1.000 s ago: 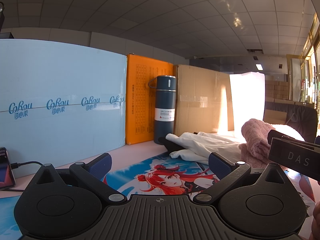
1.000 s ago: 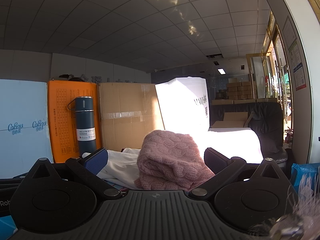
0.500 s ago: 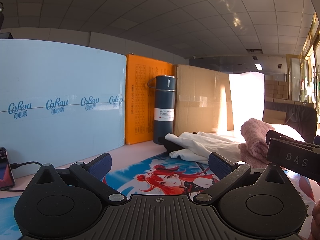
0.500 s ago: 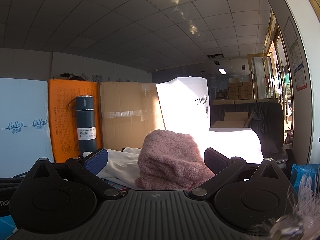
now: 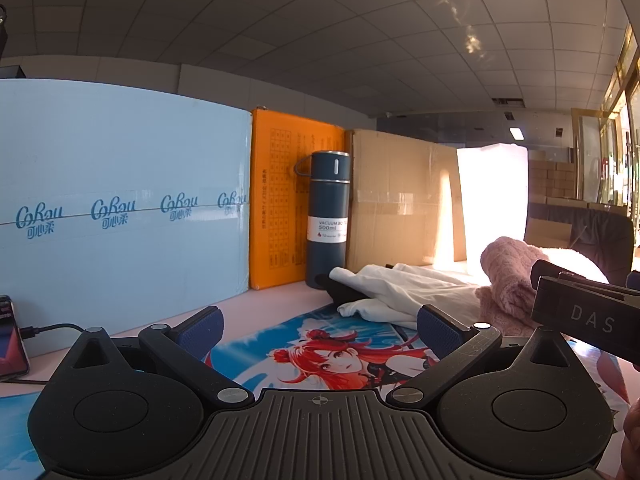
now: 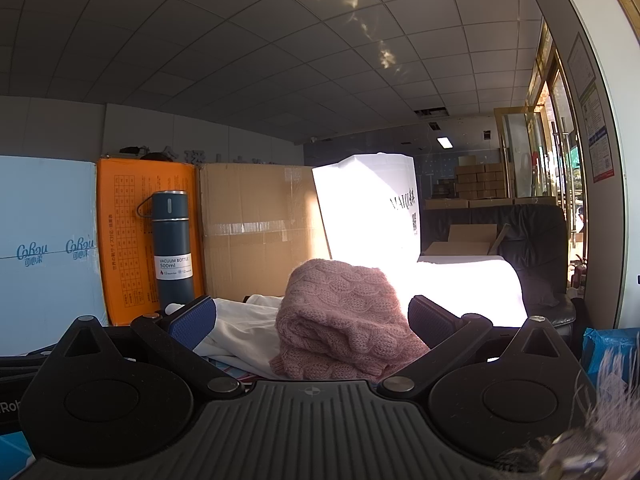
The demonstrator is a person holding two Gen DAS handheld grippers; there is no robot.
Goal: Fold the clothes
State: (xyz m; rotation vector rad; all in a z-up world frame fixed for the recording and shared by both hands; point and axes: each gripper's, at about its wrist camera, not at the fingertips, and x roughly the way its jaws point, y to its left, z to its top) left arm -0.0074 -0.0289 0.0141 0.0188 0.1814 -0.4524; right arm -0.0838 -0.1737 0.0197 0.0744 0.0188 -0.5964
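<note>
A folded pink knit sweater lies on the table straight ahead of my right gripper, which is open and empty just short of it. A crumpled white garment lies to the sweater's left, beyond an anime desk mat; it also shows in the right wrist view. My left gripper is open and empty, low over the mat, short of the white garment. The pink sweater shows at the right of the left wrist view, partly behind the other gripper's body.
A dark blue vacuum bottle stands behind the clothes against an orange box. A light blue box, a cardboard box and a white bag line the back. A phone with a cable lies far left.
</note>
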